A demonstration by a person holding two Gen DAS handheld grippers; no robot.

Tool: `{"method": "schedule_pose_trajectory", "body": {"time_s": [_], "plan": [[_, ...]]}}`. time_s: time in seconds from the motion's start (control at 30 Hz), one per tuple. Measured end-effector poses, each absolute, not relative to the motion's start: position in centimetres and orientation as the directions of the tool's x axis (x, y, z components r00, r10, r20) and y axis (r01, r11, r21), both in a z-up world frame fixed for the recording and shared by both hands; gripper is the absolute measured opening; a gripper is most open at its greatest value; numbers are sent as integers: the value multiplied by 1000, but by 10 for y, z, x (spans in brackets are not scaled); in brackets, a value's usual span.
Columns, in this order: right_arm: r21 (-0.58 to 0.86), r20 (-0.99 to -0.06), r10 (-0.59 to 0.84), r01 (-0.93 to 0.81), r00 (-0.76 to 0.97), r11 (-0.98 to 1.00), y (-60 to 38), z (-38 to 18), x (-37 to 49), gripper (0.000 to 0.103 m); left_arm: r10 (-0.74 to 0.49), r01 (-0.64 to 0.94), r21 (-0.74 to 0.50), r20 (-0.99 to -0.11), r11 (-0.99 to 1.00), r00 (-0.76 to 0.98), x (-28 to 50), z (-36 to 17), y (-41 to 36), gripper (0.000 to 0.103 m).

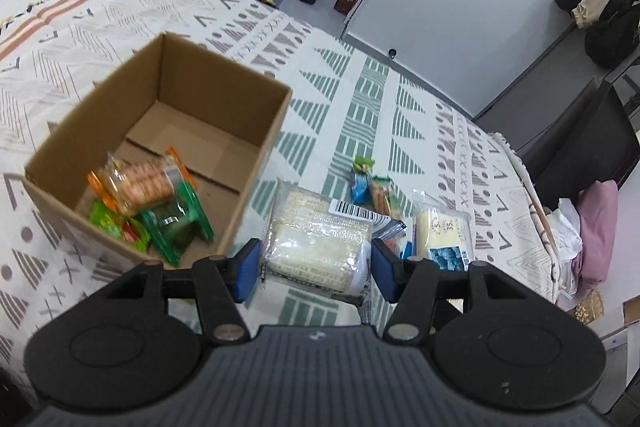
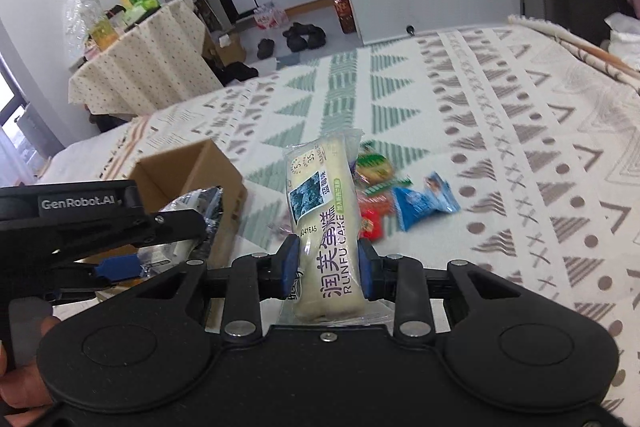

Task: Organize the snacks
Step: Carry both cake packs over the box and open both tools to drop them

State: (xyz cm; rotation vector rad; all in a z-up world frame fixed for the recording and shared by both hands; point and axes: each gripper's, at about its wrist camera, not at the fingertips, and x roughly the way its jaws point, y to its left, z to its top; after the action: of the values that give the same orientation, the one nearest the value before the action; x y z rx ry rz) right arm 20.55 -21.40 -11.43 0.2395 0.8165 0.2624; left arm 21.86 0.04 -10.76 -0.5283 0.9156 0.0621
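Note:
An open cardboard box (image 1: 224, 131) stands on the patterned bedspread (image 1: 360, 99). It holds an orange cracker pack (image 1: 140, 183) and green packs (image 1: 172, 223). My left gripper (image 1: 316, 267) is shut on a white wafer pack (image 1: 316, 243), raised just right of the box. My right gripper (image 2: 326, 263) is shut on a pale cake pack (image 2: 320, 211) with a blue picture, lifted above the bedspread. Loose snacks lie beyond it: a blue pack (image 2: 424, 205), a red one (image 2: 372, 223) and a green-orange one (image 2: 374, 165). The box (image 2: 192, 171) appears to the left, behind the wafer pack (image 2: 192, 211).
A table with a dotted cloth (image 2: 140, 75) carries bottles beyond the bed's far left. Shoes (image 2: 304, 37) lie on the floor past the far edge. Clothes and pink fabric (image 1: 596, 227) pile up off the bed's right edge. A hand (image 2: 20, 387) shows at lower left.

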Motion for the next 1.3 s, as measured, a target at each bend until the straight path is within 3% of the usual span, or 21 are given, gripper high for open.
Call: {"method": "schedule_pose_trajectory", "body": {"time_s": [0.53, 1.13, 1.2, 1.3], "plan": [[355, -620, 390, -199, 681, 913, -151, -86, 220, 30, -157, -286, -440, -733, 851, 661, 236, -88, 72, 57], [409, -634, 438, -204, 637, 889, -86, -102, 248, 31, -69, -449, -453, -759, 770, 648, 240, -118, 135, 58], [412, -631, 443, -208, 637, 887, -80, -103, 251, 34, -55, -468, -460, -755, 755, 654, 240, -119, 138, 60], [381, -640, 428, -221, 637, 898, -75, -104, 250, 52, -50, -466, -468, -744, 751, 667, 239, -117, 139, 66]]}}
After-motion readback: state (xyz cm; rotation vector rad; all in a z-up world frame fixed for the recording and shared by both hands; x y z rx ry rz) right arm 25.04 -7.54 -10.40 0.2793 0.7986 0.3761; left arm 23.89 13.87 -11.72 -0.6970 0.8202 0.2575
